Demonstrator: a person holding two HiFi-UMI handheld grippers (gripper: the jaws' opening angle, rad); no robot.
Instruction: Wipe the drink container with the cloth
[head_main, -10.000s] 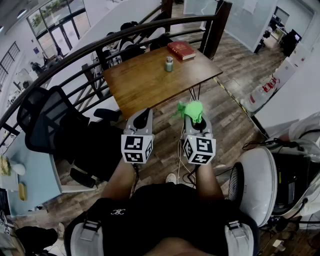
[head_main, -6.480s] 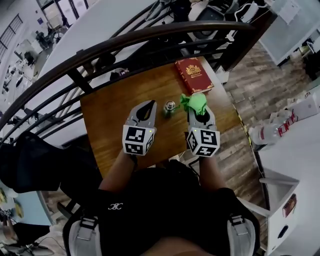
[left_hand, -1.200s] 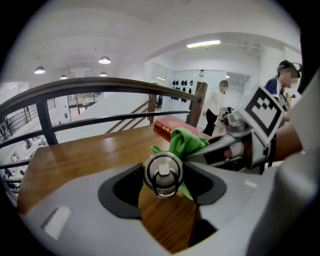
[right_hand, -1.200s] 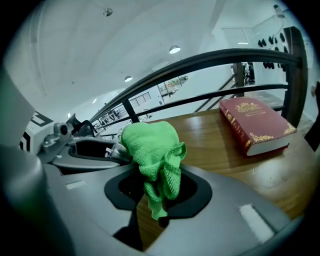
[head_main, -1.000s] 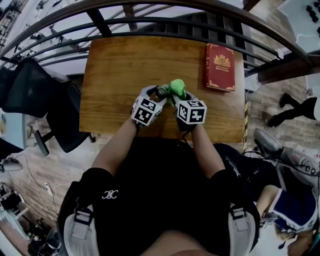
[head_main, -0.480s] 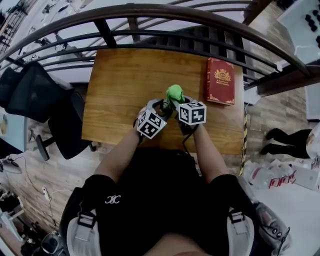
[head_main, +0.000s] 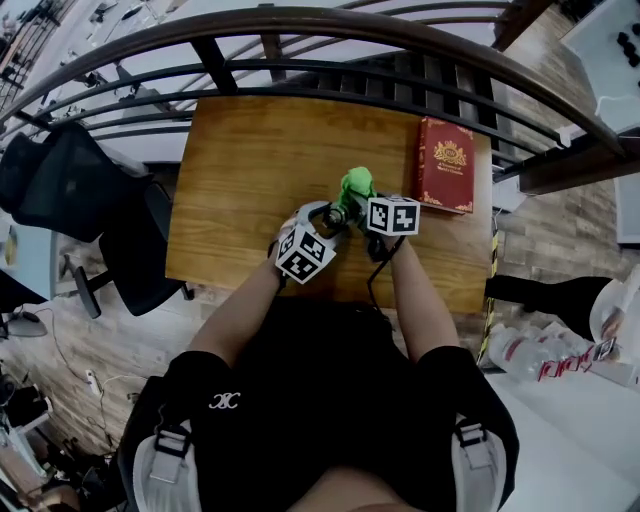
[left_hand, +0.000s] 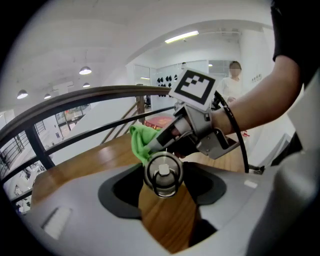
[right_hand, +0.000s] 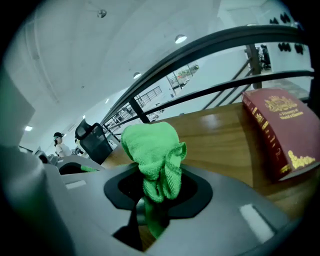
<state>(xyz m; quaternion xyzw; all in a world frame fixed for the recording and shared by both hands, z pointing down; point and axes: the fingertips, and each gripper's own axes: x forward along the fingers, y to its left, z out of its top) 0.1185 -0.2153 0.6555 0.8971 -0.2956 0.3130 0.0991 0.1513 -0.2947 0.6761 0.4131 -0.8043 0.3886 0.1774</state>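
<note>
Two grippers are held close together over the near middle of a wooden table (head_main: 250, 160). The left gripper (head_main: 327, 213) is clamped on a small metal drink can (left_hand: 163, 174), gripped at both sides. The can is tipped so that its top, with a ring pull, faces that gripper's camera; what is inside cannot be seen. Whether the can is clear of the table cannot be told.

The right gripper (head_main: 362, 199) is pinched on a bunched green cloth (right_hand: 151, 150), which stands up out of its jaws in a rounded wad. In the left gripper view the cloth is seen at the can's far upper-left edge, apparently against it, with the right gripper angled in from the right just behind.

Nothing stands between the grippers and the can. A red hardback book (right_hand: 278, 131) with gold print lies flat further right on the table, well apart from the can. Beyond the table's far edge a dark curved railing (head_main: 300, 17) runs across. A black office chair (head_main: 70, 190) stands on the floor off the table's left side.
</note>
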